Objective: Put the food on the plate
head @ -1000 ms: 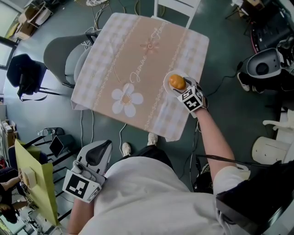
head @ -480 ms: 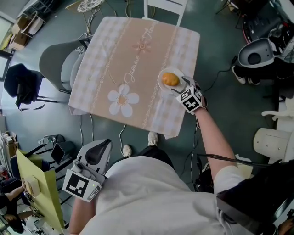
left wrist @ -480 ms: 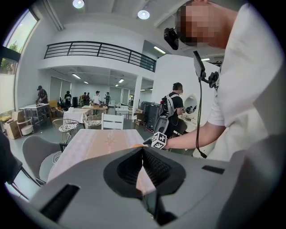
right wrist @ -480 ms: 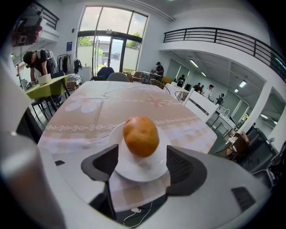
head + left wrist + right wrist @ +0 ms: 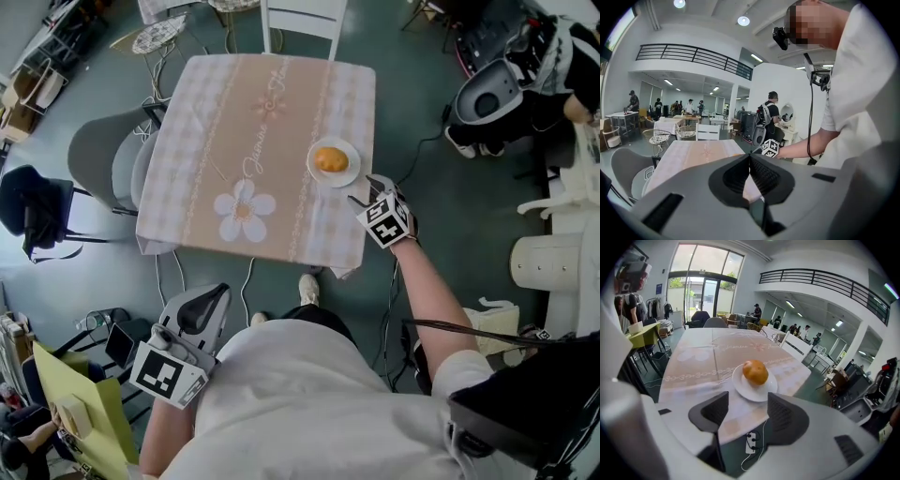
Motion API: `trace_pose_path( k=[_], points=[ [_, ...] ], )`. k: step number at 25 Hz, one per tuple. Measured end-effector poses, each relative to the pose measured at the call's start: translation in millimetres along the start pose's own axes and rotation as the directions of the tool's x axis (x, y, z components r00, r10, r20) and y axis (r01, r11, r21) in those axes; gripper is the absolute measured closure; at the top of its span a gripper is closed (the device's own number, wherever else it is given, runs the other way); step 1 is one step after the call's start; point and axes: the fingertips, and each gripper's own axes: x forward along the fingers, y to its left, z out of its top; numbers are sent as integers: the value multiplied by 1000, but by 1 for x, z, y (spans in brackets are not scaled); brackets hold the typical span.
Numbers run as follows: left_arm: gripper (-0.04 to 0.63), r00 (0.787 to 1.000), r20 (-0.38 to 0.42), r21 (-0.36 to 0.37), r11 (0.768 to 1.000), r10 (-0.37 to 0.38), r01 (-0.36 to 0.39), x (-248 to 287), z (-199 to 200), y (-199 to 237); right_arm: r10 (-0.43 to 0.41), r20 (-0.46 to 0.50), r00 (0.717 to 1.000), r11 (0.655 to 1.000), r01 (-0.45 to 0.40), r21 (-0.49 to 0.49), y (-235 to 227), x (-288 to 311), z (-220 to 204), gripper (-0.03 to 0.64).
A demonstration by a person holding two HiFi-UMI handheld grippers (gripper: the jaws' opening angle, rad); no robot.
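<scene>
Right gripper (image 5: 746, 405) is hovering empty at the table (image 5: 693, 363) edge, jaws wide but closing on nothing, while the round orange food (image 5: 755, 371) is already sitting on the white plate (image 5: 757, 393), so seemingly nothing is remaining.

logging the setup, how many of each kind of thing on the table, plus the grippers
white round plate: 1
round orange-brown food on it: 1
pink checked tablecloth: 1
grippers: 2, left gripper shut, right gripper closing with nothing between its jaws
total: 5
</scene>
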Motion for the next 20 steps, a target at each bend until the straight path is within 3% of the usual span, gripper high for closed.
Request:
trace_pose_path(
  k=[4,6,15,20],
  points=[
    [586,998,26,19,998,-63,63,-18,-6,4,-94,-8,996,994,95,54,24,-39,-5,536],
    [586,994,34,32,995,-100,99,-27,-10,3,-113,-21,993,991,115,75,43,-57,-8,571],
    [586,974,37,73,973,-222,219,-75,-36,3,-146,36,989,969,135,207,155,-135,12,603],
    [586,958,27,77,956,-286,283,-100,-55,-7,-132,110,985,959,99,267,222,-175,35,604]
  ],
)
